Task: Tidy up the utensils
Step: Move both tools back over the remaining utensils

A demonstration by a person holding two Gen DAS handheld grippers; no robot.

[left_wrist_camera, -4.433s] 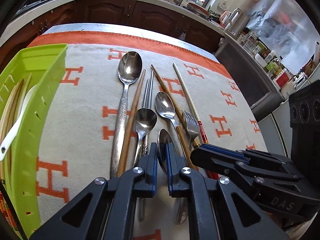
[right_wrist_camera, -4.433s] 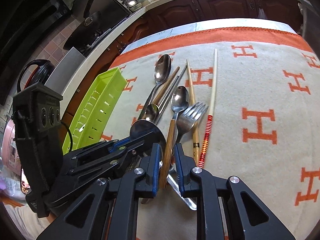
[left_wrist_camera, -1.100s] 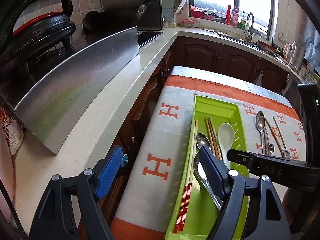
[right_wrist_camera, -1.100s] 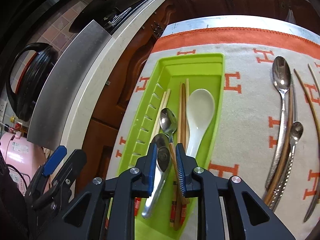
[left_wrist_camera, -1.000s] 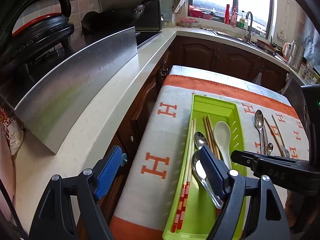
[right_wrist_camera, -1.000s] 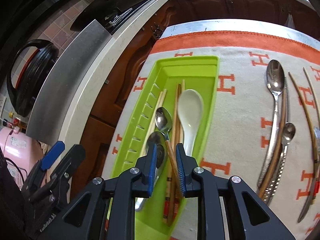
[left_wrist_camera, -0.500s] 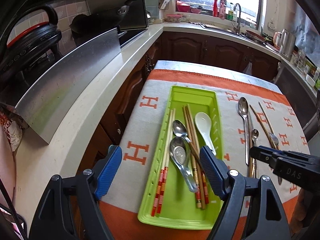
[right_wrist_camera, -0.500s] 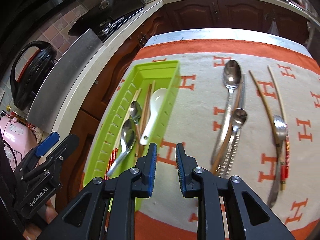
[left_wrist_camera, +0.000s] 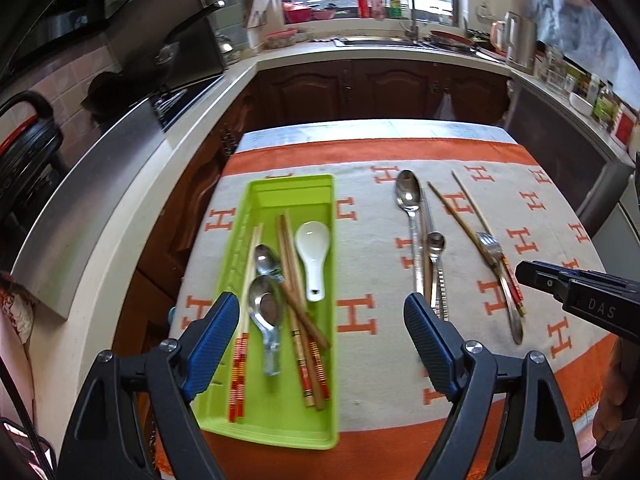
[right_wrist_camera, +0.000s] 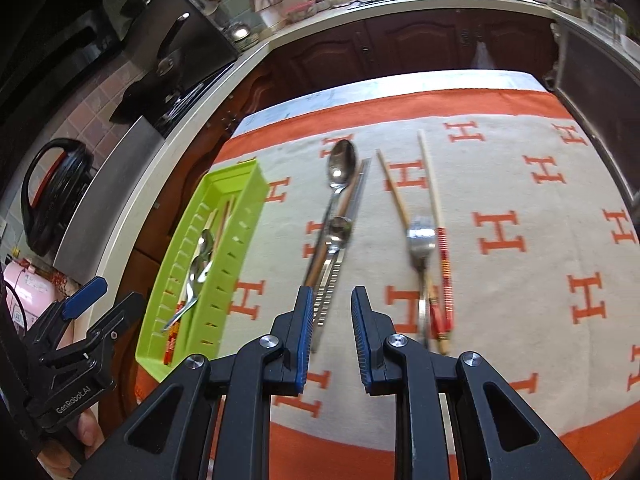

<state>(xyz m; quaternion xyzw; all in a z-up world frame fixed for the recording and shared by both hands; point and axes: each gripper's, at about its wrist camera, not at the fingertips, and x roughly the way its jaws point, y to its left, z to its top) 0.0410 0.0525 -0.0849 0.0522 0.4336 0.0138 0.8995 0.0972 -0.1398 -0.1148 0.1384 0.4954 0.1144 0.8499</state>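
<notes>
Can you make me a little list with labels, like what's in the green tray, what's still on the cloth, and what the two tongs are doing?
tray: green tray on the left of the orange-and-cream cloth
in tray: white spoon, two metal spoons, several chopsticks
still on cloth: big spoon, small spoon, fork, loose chopsticks
left tongs: wide open, holding nothing
right tongs: slightly open, empty, above the small spoon's handle

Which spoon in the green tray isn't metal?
The white spoon, at the tray's right side; the other two spoons there are shiny steel.
</notes>
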